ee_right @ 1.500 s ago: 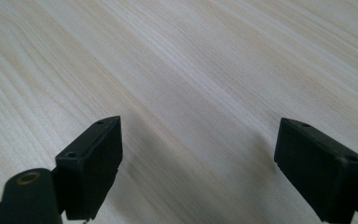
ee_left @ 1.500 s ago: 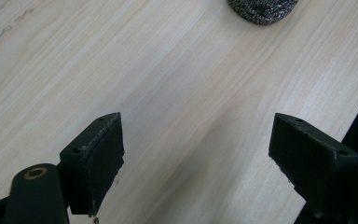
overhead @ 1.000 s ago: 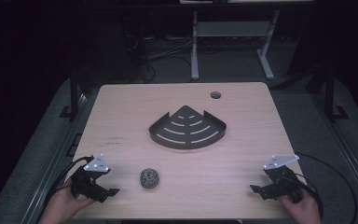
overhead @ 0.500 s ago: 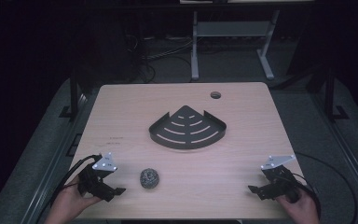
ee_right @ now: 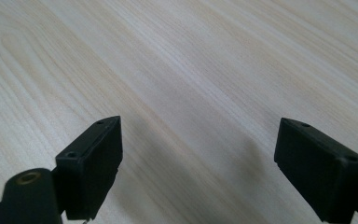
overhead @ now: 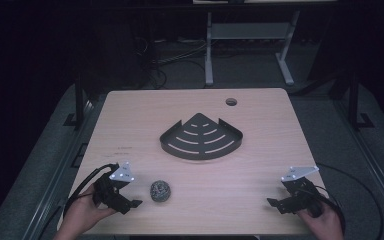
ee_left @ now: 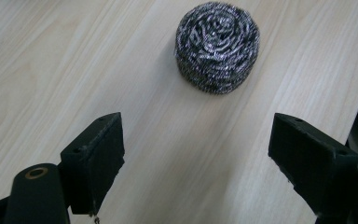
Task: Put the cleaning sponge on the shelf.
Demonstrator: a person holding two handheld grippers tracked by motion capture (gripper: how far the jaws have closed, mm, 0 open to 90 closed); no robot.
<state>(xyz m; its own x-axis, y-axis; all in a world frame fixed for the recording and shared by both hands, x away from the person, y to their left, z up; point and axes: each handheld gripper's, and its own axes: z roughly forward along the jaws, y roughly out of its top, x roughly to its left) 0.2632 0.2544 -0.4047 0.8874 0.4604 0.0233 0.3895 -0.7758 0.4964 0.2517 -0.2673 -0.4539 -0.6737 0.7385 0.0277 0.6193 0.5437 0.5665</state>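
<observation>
Your left gripper [overhead: 130, 200] – jaws released – sits just left of the round steel-wool scourer [overhead: 159, 191], near the pale wooden table's [overhead: 260, 100] near edge; your right gripper [overhead: 275, 202], released, holds nothing.

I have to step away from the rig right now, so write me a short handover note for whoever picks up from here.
Left gripper: open, aimed at the steel scourer, not touching it; the scourer lies just ahead of the jaws on the table.
Right gripper: open, holding nothing, near the table's front right corner.
Black corner rack: mid-table, nothing in it.
Done: nothing gripped yet.
Left: close the left gripper on the scourer; it probably goes to the rack.
</observation>
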